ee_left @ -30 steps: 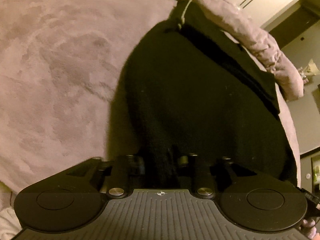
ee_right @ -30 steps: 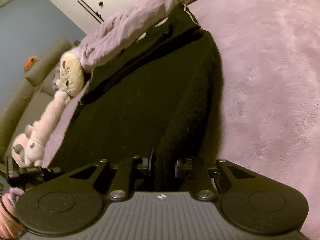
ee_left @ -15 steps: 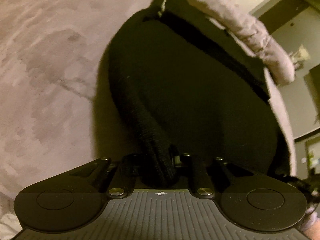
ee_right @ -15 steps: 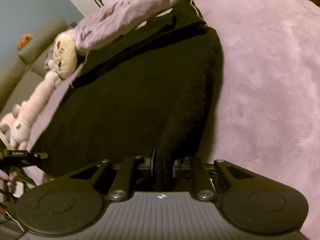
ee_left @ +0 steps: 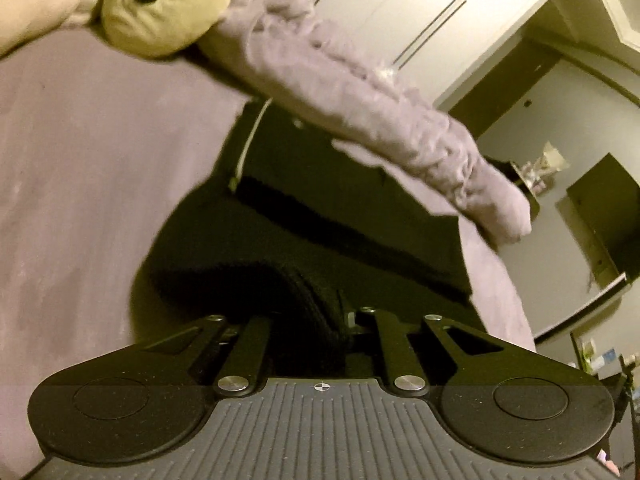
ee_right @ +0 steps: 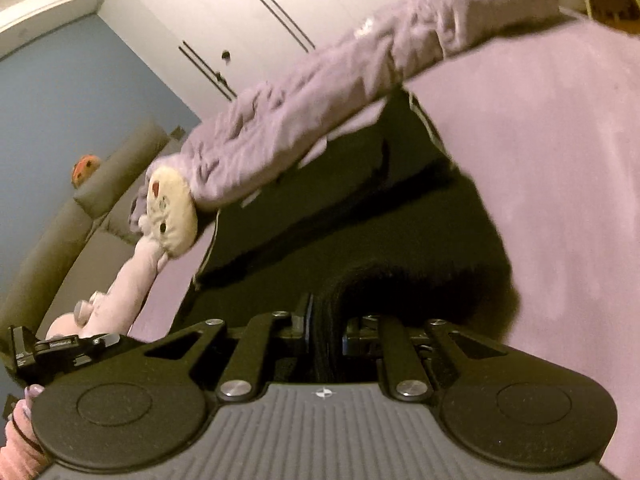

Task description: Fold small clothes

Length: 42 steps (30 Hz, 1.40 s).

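A black fuzzy garment (ee_left: pixel 288 232) lies on a mauve plush bed cover (ee_left: pixel 80 168). It also shows in the right wrist view (ee_right: pixel 380 232). My left gripper (ee_left: pixel 320 320) is shut on a near corner of the garment and lifts that edge. My right gripper (ee_right: pixel 326 324) is shut on the other near corner and lifts it too. The lifted near edge curls over toward the far half. The fingertips of both grippers are buried in the black cloth.
A rolled mauve blanket (ee_left: pixel 360 92) lies along the far edge of the garment. A cream-faced plush toy (ee_left: pixel 160 4) lies at its end, also in the right wrist view (ee_right: pixel 172 212). White wardrobe doors (ee_right: pixel 300 12) stand behind.
Both grippers have carried the garment's near edge up and forward toward the rolled blanket. The far room and plush toy have come into view.
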Motion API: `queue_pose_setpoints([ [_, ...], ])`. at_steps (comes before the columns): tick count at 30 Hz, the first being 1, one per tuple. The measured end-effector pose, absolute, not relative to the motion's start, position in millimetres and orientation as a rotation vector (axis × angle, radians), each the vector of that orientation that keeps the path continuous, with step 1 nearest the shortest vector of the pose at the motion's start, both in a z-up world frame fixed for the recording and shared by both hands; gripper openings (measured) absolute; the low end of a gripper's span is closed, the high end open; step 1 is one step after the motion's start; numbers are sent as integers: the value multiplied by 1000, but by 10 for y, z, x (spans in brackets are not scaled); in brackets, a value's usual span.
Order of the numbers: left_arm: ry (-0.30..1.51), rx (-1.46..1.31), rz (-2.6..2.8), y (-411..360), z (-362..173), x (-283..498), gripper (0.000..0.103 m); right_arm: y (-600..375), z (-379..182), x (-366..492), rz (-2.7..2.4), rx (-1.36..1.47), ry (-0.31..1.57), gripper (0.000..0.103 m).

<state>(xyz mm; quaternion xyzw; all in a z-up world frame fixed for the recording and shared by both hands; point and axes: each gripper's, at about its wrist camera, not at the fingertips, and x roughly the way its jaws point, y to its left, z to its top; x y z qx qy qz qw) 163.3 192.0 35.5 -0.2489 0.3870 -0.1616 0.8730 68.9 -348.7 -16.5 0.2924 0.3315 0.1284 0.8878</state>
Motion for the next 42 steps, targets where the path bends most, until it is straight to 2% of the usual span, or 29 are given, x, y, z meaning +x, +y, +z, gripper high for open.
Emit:
queue_pose_setpoints([
  [17, 644, -470, -146, 1828, 623, 3392, 12, -3470, 364, 2808, 84, 353, 518, 11],
  [31, 587, -252, 20, 1386, 539, 4437, 13, -3374, 101, 3912, -85, 242, 479, 11],
  [34, 580, -219, 55, 1303, 453, 4534, 19, -3374, 14, 4021, -122, 253, 485, 11],
  [35, 586, -210, 72, 1285, 423, 4556, 32, -3379, -15, 4043, -133, 265, 487, 12],
  [36, 594, -197, 92, 1276, 402, 4557, 46, -3393, -39, 4061, -141, 283, 494, 14],
  [37, 578, -181, 117, 1273, 386, 4516, 70, -3408, -53, 4054, -146, 305, 498, 20],
  [38, 552, -173, 131, 1286, 381, 4458, 81, -3416, -63, 4019, -152, 323, 492, 23],
  [39, 536, -173, 133, 1315, 377, 4402, 83, -3415, -62, 3953, -168, 321, 463, 44],
  [40, 540, -181, 128, 1356, 369, 4346, 83, -3410, -53, 3890, -189, 306, 431, 69],
  [41, 559, -200, 130, 1413, 346, 4292, 83, -3407, -42, 3823, -205, 288, 405, 76],
  [42, 578, -225, 135, 1465, 322, 4230, 83, -3406, -29, 3762, -207, 270, 391, 76],
])
